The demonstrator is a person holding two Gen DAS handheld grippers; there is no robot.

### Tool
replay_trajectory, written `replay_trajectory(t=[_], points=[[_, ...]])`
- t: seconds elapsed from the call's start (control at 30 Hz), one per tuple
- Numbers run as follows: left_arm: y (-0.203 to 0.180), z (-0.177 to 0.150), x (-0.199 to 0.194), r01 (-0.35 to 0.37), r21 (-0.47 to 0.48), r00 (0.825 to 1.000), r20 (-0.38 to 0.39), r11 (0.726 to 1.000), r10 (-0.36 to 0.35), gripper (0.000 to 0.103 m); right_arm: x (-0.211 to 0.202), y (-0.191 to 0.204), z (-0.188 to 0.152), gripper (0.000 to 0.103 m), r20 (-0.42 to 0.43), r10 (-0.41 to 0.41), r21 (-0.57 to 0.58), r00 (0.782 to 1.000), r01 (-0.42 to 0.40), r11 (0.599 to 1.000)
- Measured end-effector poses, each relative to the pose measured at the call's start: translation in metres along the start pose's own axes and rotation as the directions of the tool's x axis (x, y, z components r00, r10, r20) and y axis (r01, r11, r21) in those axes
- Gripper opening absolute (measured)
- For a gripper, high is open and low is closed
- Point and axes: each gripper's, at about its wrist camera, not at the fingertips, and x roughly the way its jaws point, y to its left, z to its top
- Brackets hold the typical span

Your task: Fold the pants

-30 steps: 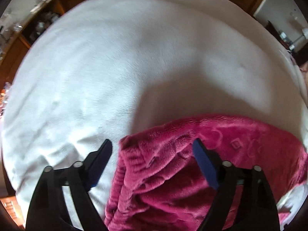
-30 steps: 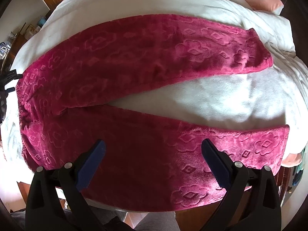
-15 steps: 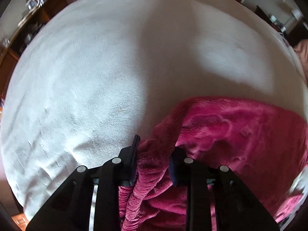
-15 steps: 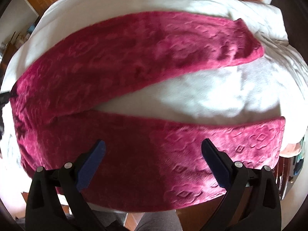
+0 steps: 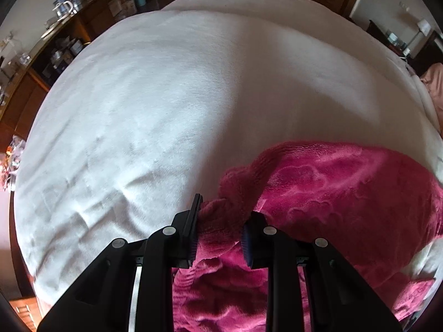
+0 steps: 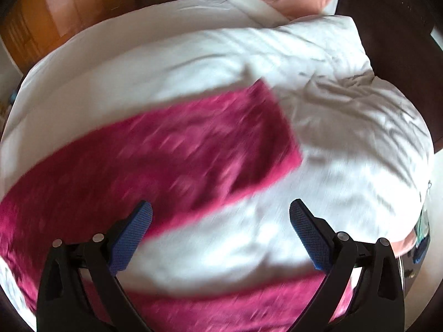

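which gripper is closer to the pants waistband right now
Left. The left gripper is clamped on the bunched waistband of the pants. The right gripper hangs open above the legs, touching nothing.

We can read no text, label, brand, number or sign in either view. The pink fleece pants (image 5: 346,193) carry only an embossed pattern, and the items on the wooden shelves (image 5: 41,55), far ahead and left of the left tool, are too small to make out.
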Motion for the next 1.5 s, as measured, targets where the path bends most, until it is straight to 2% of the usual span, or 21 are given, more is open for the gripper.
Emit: replay_trajectory(t=[0.13,0.27,0.33,0.43,0.6,0.7,0.73,0.77,0.83,0.87,1.03,1.23,1.5], points=[[-0.006,-0.006,-0.012,-0.041,-0.017,0.999,0.0,0.999,0.041,0.025,0.031,-0.034,0.057,0.1,0.006,0.013,0.041,1.0,-0.013,0.999],[-0.017,-0.01,-0.022,-0.093,-0.038,0.996,-0.005,0.995,0.093,0.024,0.069,-0.051,0.109,0.1,-0.004,0.004,-0.004,1.0,-0.004,1.0],[-0.02,-0.01,-0.026,-0.112,-0.046,0.994,-0.008,0.993,0.112,0.025,0.09,-0.058,0.127,0.1,-0.022,0.006,-0.023,1.0,-0.007,1.0],[-0.026,-0.006,-0.026,-0.141,-0.057,0.99,-0.013,0.988,0.14,0.025,0.12,-0.069,0.144,0.098,-0.074,0.033,0.015,0.997,-0.032,0.999],[-0.032,0.0,-0.025,-0.172,-0.075,0.985,-0.028,0.982,0.17,0.025,0.16,-0.084,0.147,0.08,-0.157,0.09,0.126,0.984,-0.07,0.99],[-0.036,0.003,-0.024,-0.177,-0.075,0.984,-0.033,0.981,0.175,0.024,0.171,-0.091,0.145,0.057,-0.18,0.128,0.176,0.975,-0.096,0.98],[-0.037,0.004,-0.023,-0.178,-0.073,0.984,-0.035,0.981,0.176,0.024,0.173,-0.093,0.145,0.046,-0.188,0.134,0.182,0.973,-0.1,0.978],[-0.037,0.004,-0.022,-0.179,-0.071,0.983,-0.037,0.981,0.177,0.024,0.173,-0.093,0.145,0.032,-0.189,0.137,0.176,0.972,-0.104,0.979],[-0.037,0.006,-0.021,-0.181,-0.07,0.983,-0.041,0.981,0.179,0.025,0.166,-0.092,0.146,0.016,-0.172,0.136,0.158,0.976,-0.109,0.981],[-0.036,0.007,-0.02,-0.181,-0.072,0.983,-0.041,0.981,0.178,0.025,0.161,-0.091,0.147,0.013,-0.16,0.14,0.154,0.977,-0.115,0.981],[-0.029,0.013,-0.023,-0.168,-0.083,0.986,-0.029,0.982,0.166,0.024,0.121,-0.092,0.15,0.01,-0.093,0.16,0.119,0.983,-0.148,0.982],[-0.012,0.011,-0.033,-0.128,-0.102,0.992,0.005,0.987,0.129,0.024,0.067,-0.101,0.141,0.009,-0.004,0.147,0.109,0.989,-0.146,0.983],[0.011,-0.006,-0.061,-0.052,-0.098,0.996,0.071,0.994,0.059,0.024,-0.001,-0.107,0.106,0.009,0.107,0.104,0.137,0.989,-0.118,0.984]])
